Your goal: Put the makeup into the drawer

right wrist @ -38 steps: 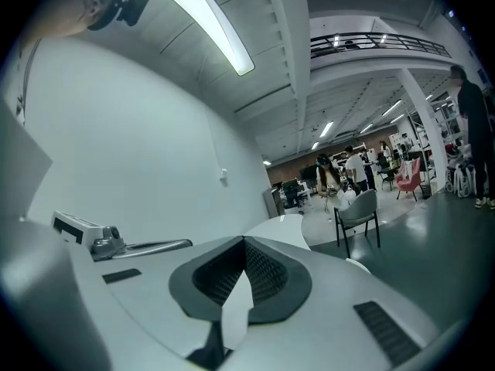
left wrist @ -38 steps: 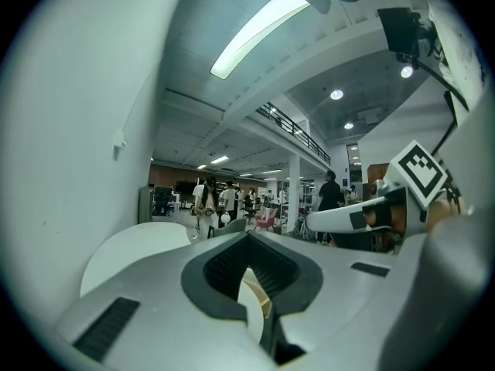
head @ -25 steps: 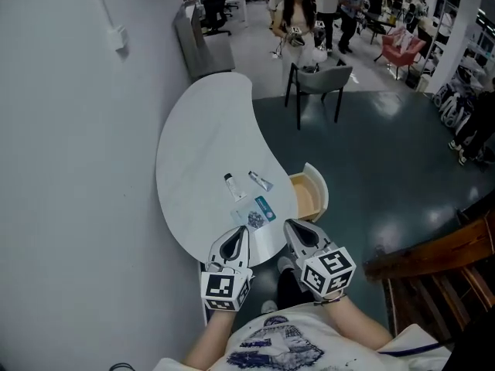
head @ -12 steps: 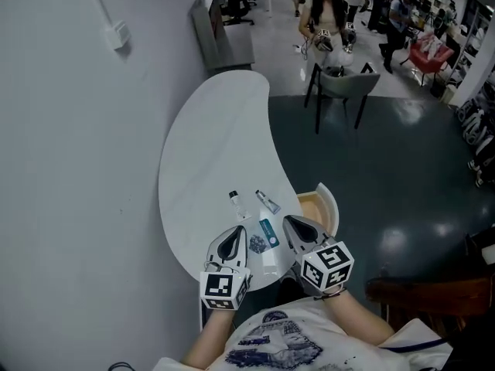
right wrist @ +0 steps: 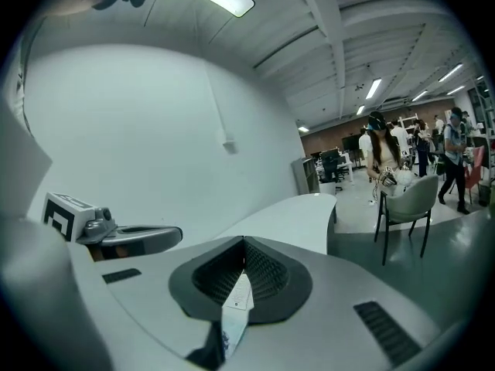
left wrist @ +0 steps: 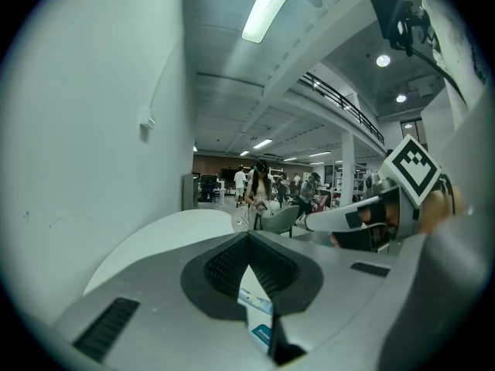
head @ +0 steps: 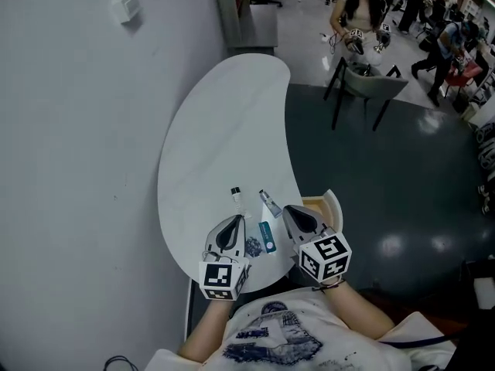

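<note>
On the left, our left gripper (head: 234, 222) hung low over the near end of the white table (head: 216, 130). Its jaws were shut tight and had nothing in them. Just ahead of its tip was a small bottle (head: 237, 198) with a dark cap. We thought a shut gripper pushed forward could bump that bottle and send it rolling away.

In the middle lay the flat packet (head: 267, 236) with the teal label, between our two grippers. A little patterned piece (head: 253, 246) lay just beside it. We guessed the packet would be hard to pick up, because it was thin and lay flat on the smooth top. Jaws coming down on it could just slide it along, maybe off the near edge, which was close.

A bit further right lay a small tube (head: 269, 202), near the tip of our right gripper (head: 288, 210). That gripper was closed too and held nothing. We would have to open the jaws before any grab, or they would only shove things.

At the far right the drawer (head: 332, 203) stood open at the table's side. All the makeup lay on the table, and we saw none in the drawer. A thing let go too early could miss the drawer and fall to the floor.
</note>
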`<action>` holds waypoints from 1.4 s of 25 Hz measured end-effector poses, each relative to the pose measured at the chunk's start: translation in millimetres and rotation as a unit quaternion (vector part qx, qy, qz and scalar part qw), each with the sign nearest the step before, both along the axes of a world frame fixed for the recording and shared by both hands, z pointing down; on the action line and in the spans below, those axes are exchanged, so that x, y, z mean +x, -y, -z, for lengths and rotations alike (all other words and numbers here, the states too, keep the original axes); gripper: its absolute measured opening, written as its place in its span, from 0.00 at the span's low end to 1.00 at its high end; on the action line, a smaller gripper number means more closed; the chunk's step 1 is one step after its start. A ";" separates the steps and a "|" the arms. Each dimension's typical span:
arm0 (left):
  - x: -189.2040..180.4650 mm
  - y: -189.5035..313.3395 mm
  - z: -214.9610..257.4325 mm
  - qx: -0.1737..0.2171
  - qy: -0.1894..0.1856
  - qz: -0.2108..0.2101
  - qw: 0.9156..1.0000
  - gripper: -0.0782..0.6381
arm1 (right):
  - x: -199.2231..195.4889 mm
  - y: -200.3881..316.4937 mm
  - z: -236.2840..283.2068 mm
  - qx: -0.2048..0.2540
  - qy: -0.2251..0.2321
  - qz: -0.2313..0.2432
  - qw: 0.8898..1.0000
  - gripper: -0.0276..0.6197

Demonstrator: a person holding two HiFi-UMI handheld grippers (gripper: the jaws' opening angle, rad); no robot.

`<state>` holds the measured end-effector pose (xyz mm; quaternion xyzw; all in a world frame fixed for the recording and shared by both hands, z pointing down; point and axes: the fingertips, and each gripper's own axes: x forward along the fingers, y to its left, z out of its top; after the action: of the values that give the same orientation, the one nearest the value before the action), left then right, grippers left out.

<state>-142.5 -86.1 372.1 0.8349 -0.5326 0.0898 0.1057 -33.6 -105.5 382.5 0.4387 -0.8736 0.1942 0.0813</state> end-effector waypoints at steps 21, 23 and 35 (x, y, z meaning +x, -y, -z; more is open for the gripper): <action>-6.4 33.7 -61.5 -0.042 0.013 0.061 0.997 0.17 | -6.0 47.0 -82.6 -0.057 -0.041 0.059 0.996 0.08; -8.1 37.5 -66.8 -0.045 0.015 0.065 0.997 0.17 | -7.3 50.3 -88.6 -0.061 -0.044 0.060 0.995 0.08; -10.2 57.4 -92.9 -0.070 0.019 0.080 0.994 0.17 | -17.4 64.3 -128.7 -0.098 -0.071 0.075 0.990 0.19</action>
<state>-152.7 -143.6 465.0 0.7786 -0.5919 0.1335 0.1603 -51.0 -169.8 511.3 0.3744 -0.8730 0.2405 0.1997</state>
